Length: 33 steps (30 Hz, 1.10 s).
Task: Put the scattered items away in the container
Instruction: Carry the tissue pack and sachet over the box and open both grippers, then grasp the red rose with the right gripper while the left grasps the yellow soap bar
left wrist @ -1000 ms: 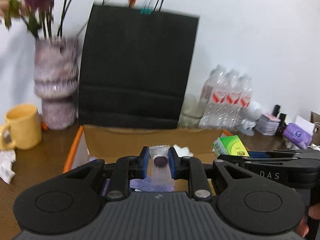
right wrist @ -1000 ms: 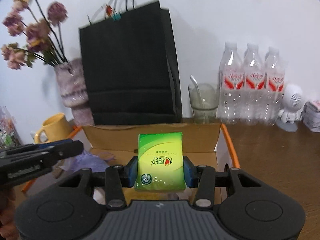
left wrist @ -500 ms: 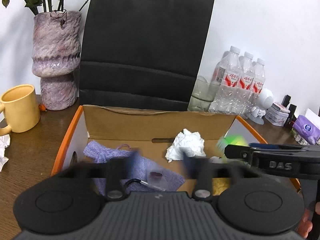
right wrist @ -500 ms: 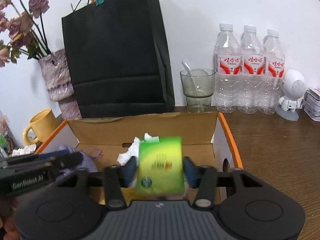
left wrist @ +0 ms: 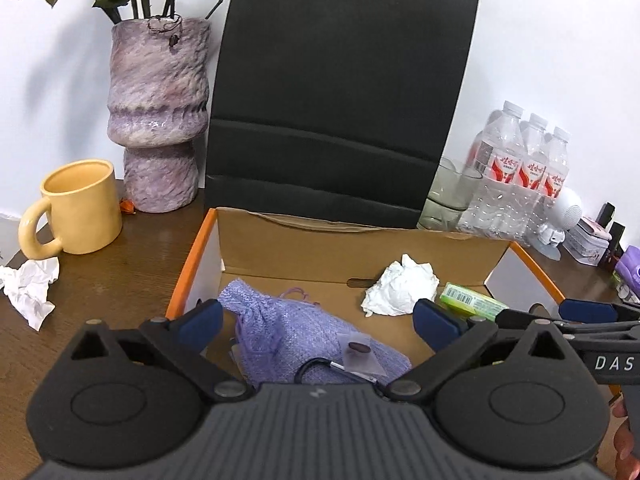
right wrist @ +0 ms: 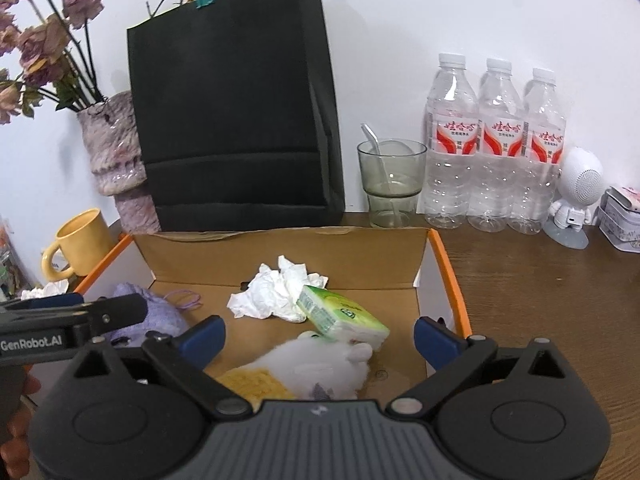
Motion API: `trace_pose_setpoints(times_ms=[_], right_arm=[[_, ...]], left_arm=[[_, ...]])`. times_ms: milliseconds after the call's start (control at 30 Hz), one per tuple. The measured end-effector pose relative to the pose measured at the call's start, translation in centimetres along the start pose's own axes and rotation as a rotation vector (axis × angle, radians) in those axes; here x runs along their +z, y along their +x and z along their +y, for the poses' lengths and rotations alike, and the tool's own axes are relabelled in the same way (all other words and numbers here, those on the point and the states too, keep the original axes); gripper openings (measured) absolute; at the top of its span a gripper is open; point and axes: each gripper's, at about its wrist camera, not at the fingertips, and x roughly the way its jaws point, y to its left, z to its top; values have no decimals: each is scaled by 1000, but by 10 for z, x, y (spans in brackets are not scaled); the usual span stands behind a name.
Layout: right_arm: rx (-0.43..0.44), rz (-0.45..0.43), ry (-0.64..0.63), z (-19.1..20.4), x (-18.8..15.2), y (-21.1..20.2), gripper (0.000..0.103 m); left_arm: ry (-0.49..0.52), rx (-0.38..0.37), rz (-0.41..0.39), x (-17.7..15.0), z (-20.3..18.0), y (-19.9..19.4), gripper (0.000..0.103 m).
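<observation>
Left wrist view first: nearest the camera, the left gripper point(left wrist: 318, 322) has its blue-padded fingers spread wide with nothing between them, poised over the near left part of the cardboard box point(left wrist: 360, 248). Just beyond the fingers a purple knitted pouch point(left wrist: 296, 332) lies on the box floor, and on its near right side rests a small clear sachet point(left wrist: 360, 354) with a dark round piece inside, beside a black carabiner clip point(left wrist: 320, 368). Further in, a crumpled white tissue point(left wrist: 400, 290) sits near the far wall, with the green tissue pack point(left wrist: 468, 302) just to its right. Right wrist view: the right gripper point(right wrist: 318, 334) is likewise spread apart and holds nothing, hovering over the near right part of the box. Below it a white fluffy toy point(right wrist: 320, 368) lies on the floor with a yellow knitted piece point(right wrist: 252, 386) at its left, and the green tissue pack point(right wrist: 342, 316) rests tilted, its near end on the toy and its far end against the tissue. Outside the box to the left, a second crumpled tissue point(left wrist: 30, 292) lies on the wooden table point(left wrist: 132, 256) near a yellow mug point(left wrist: 76, 208). Behind the box stand a black paper bag point(right wrist: 236, 120), a purple vase point(left wrist: 160, 120), a glass point(right wrist: 390, 182) and three water bottles point(right wrist: 496, 148).
</observation>
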Motion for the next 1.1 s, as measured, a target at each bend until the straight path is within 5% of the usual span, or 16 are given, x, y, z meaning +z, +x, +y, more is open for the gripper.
trace_pose_setpoints(times_ms=[333, 667, 1100], right_arm=[[7, -21, -12, -1, -3, -15, 101], [-21, -105, -77, -18, -46, -94, 101], [-53, 9, -83, -16, -113, -88, 98]], left_arm=[[30, -25, -45, -4, 3, -22, 103], [54, -48, -110, -42, 38, -100, 103], [108, -70, 78, -99, 28, -80, 96]])
